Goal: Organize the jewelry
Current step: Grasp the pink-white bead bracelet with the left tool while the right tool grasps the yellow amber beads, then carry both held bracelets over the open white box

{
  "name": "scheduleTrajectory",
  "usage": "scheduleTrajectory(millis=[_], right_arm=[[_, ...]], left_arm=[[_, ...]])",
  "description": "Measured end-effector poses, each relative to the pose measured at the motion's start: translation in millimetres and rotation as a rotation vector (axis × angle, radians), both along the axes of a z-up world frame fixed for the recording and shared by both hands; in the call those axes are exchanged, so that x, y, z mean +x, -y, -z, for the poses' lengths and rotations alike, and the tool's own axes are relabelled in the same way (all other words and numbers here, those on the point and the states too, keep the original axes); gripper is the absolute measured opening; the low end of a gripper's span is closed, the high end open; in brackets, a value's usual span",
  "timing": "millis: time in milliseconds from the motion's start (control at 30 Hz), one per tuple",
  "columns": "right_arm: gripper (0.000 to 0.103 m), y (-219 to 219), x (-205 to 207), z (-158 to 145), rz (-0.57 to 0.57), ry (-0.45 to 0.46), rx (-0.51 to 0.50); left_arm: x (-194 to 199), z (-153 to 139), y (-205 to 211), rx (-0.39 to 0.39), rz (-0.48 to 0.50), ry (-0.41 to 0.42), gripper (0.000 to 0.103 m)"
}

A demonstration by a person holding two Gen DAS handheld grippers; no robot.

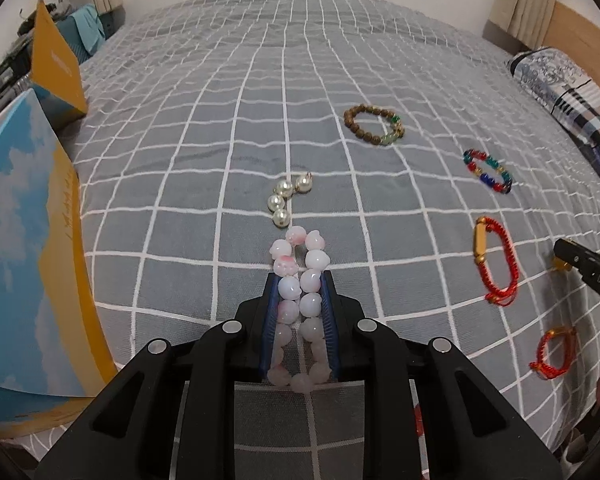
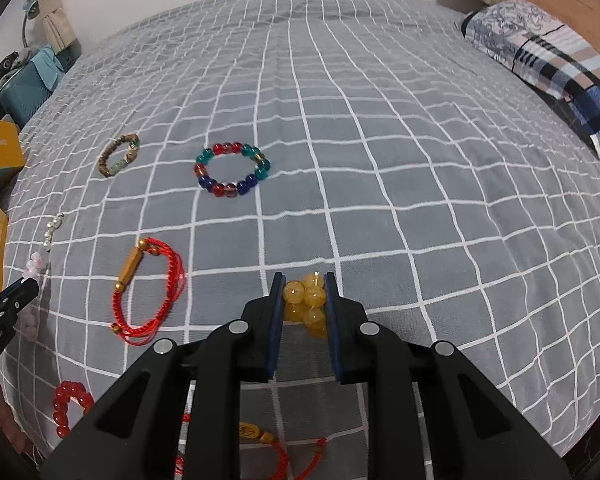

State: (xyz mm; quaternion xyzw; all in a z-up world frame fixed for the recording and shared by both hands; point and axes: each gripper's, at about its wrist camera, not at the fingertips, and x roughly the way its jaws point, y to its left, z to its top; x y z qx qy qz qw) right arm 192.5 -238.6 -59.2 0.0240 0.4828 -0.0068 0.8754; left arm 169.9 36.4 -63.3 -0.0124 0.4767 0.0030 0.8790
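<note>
- my left gripper (image 1: 299, 280) is clamped on the pale pink-and-white beaded bracelet (image 1: 300, 304); its blue pads squeeze the loop into two long rows, and the far end of the loop sticks out past my fingertips above the grey bedspread with white grid lines (image 1: 220, 140).
- my right gripper (image 2: 303, 280) is clenched around a bunch of translucent yellow beads (image 2: 306, 304), bunched tight between the pads.
- the containers sit at the left edge of the bed: a blue sky-print box with a mustard-yellow band (image 1: 28, 248) close to my left side, and a mustard-yellow box (image 1: 58, 64) farther back. i cannot see into either, so i cannot tell what they hold.
- all the other jewelry lies loose on the bedspread:
- a short string of cream pearl beads (image 1: 286, 198) just ahead of the pink bracelet.
- a brown wooden-bead bracelet with green beads (image 1: 374, 125) farther off.
- a multicoloured glass-bead bracelet in red, blue and teal (image 2: 232, 170).
- a red cord bracelet with a long gold tube (image 2: 146, 290) to the left of my right gripper.
- a small red cord bracelet (image 1: 552, 352) and a glossy red bead bracelet (image 2: 70, 404) near the bed's near edge.
</note>
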Motion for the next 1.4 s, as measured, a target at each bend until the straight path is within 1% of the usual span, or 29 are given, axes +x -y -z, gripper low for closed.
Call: scheduleTrajectory(millis=[233, 433, 567, 800, 967, 1067, 1167, 1233, 1400], right_arm=[[0.018, -5.4, -7.1, -14.9, -0.014, 0.088, -0.003], [0.018, -10.1, -11.7, -23.2, -0.023, 0.153, -0.021], [0.018, -14.4, -15.7, -29.4, -0.033, 0.198, -0.037], [0.018, -21.4, -16.1, -40.8, -0.033, 0.224, -0.046], [0.018, -30.1, -17.5, -58.5, -0.034, 0.230, -0.032], [0.018, -41.2, -16.8, -67.7, -0.038, 0.235, -0.064], [0.018, -55.6, -15.0, -76.5, -0.062, 0.235, -0.063], [0.018, -69.1, -15.1, -84.4, -0.072, 0.247, -0.082], [0.018, -107.4, -17.8, -108.1, -0.134, 0.272, -0.070]], left_arm=[[-7.5, -17.6, -0.3, -0.020, 0.005, 0.064, 0.020], [-15.0, -32.0, 0.8, -0.020, -0.003, 0.145, 0.020], [-17.1, -38.7, 2.0, -0.006, -0.011, 0.182, 0.020], [-17.7, -51.5, 1.9, -0.001, -0.014, 0.198, 0.020], [-20.0, -69.3, -1.9, -0.024, -0.012, 0.197, 0.020], [-22.4, -80.9, -5.1, -0.006, -0.014, 0.205, 0.020], [-26.8, -97.0, -11.9, 0.012, -0.023, 0.219, 0.020], [-30.0, -109.9, -18.9, 0.026, -0.034, 0.234, 0.020], [-43.2, -141.1, -42.8, 0.044, -0.069, 0.271, 0.020]])
